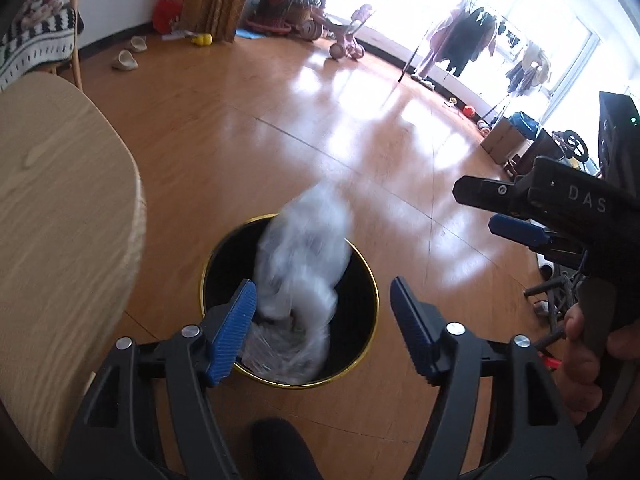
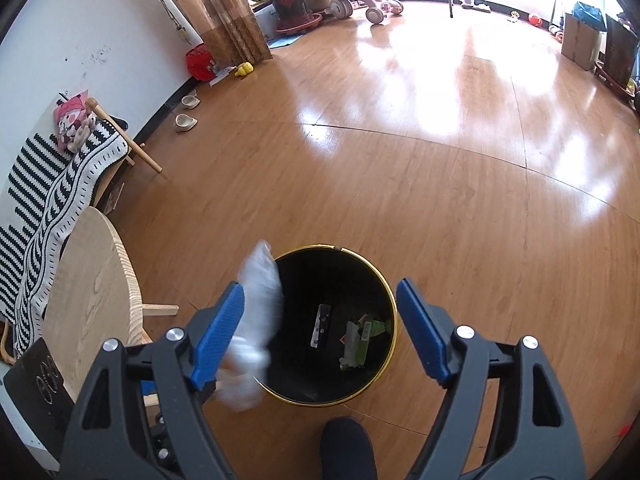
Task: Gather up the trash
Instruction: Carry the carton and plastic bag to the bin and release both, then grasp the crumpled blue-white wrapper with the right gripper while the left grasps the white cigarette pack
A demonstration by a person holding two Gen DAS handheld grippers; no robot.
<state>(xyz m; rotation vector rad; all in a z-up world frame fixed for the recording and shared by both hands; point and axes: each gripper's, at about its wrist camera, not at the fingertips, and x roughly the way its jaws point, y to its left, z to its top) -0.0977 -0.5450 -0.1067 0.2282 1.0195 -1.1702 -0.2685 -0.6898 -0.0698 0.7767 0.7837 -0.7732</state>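
Observation:
A black bin with a gold rim (image 1: pixel 370 280) stands on the wooden floor below both grippers. A crumpled clear plastic bag (image 1: pixel 304 256), blurred, hangs over the bin's mouth with its lower end inside. My left gripper (image 1: pixel 322 284) is open above the bin, and neither pad presses the bag. In the right wrist view the bag (image 2: pixel 260 300) lies beside the left finger, over the bin's left rim (image 2: pixel 386 284). My right gripper (image 2: pixel 320 284) is open with nothing between its pads. Green wrappers (image 2: pixel 360 340) lie on the bin's bottom. The right gripper (image 1: pixel 474 210) also shows at the right of the left wrist view.
A round wooden table (image 1: pixel 60 200) stands close on the left of the bin. Behind it is a chair with a striped blanket (image 2: pixel 36 200). A foot in a dark sock (image 2: pixel 348 448) is just in front of the bin. Slippers (image 2: pixel 186 122), toys and plants line the far wall.

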